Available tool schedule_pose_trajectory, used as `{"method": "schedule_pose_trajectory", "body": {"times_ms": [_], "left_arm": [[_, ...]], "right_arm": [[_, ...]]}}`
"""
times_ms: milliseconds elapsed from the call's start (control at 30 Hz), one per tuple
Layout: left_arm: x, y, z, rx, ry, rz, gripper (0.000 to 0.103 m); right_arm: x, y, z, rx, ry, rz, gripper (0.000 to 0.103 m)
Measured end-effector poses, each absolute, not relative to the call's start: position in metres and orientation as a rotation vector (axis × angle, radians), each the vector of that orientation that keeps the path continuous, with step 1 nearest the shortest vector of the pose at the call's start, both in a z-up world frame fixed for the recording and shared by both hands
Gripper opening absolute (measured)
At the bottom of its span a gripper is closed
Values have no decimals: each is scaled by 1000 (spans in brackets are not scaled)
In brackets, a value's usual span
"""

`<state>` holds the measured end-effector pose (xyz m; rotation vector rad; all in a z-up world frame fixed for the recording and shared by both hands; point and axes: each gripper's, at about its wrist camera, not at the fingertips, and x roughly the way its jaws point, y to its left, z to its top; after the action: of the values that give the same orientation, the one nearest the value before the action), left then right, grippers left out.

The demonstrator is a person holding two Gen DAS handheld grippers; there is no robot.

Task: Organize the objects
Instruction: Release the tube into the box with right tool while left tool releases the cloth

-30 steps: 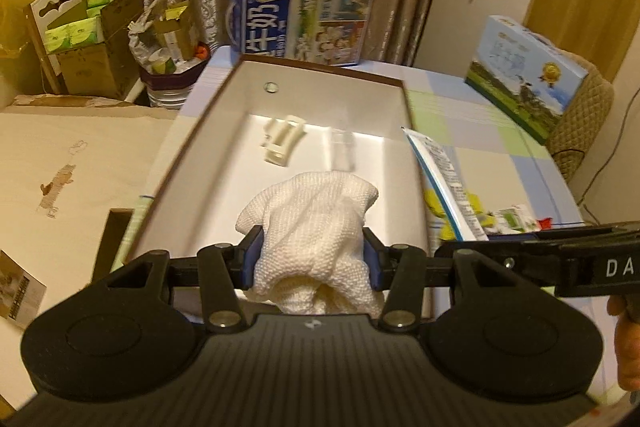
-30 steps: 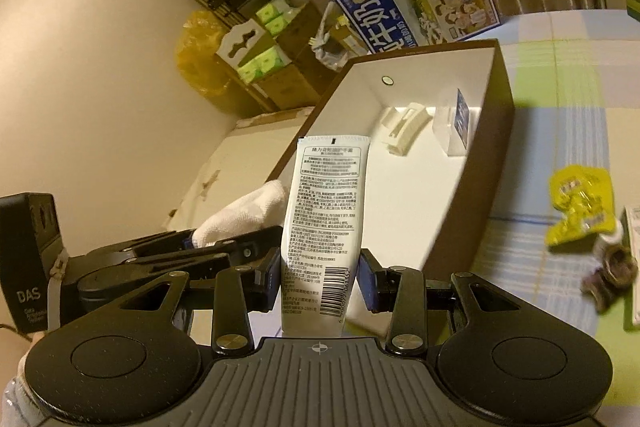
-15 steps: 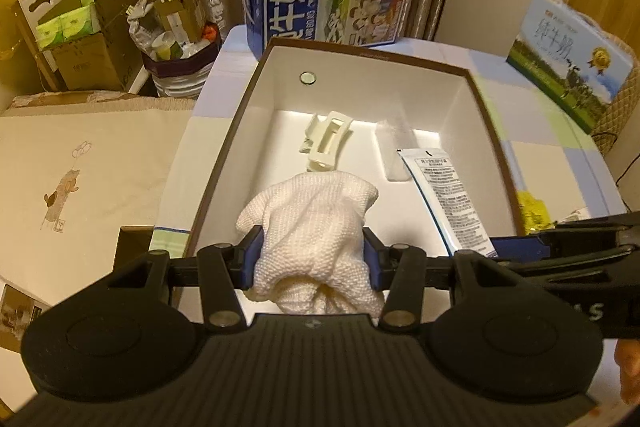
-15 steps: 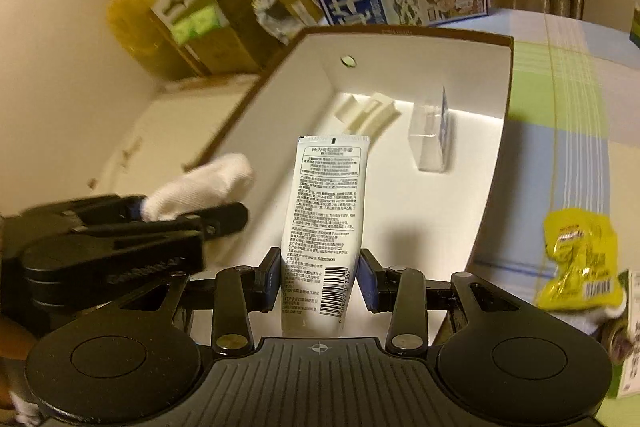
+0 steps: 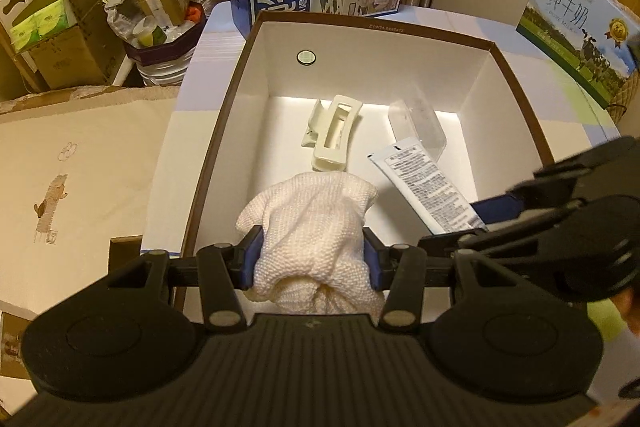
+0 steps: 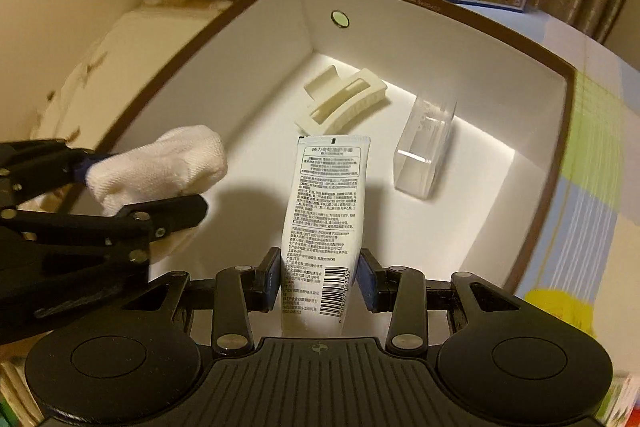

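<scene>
Cluttered cartons ring the counter where the white box (image 5: pixel 516 99) sits open. Over its near end, the left hand-held gripper (image 5: pixel 312 259) pinches a white cloth (image 5: pixel 316 227); the right hand-held gripper (image 6: pixel 318 285) clamps a tube (image 6: pixel 324 211), long axis pointing toward the hair clip (image 6: pixel 344 103) at the box's far end.

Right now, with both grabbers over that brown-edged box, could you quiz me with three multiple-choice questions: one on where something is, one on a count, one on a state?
1. Where does the cream plastic hair claw lie?
A on the checked cloth
B inside the brown-rimmed white box
C in a gripper

2. How many things rest on the box floor?
A two
B four
C none

3. What does the right gripper hold?
A nothing
B a yellow packet
C a white printed tube

B: the claw lies on the box floor.
A: only the claw and a clear plastic case.
C: its pads press the tube.
</scene>
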<state>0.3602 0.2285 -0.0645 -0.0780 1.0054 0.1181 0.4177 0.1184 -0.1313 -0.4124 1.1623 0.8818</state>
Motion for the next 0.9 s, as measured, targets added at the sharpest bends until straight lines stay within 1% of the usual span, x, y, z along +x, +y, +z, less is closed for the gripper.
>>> {"method": "schedule_pose_trajectory", "body": {"times_ms": [233,467,800,900], "left_arm": [[374,232,-72,-84,1027,117,45],[383,232,-78,-84,1033,117,45],[391,227,-83,-85,1045,112,46],[395,224,-84,-88,1040,104,48]], "right_arm": [[432,128,-149,-495,1159,869,37],[432,129,-153,-538,1091,878,37],[426,117,-133,-632,940,931,38],[426,113,-128,-621,925,944,38]]}}
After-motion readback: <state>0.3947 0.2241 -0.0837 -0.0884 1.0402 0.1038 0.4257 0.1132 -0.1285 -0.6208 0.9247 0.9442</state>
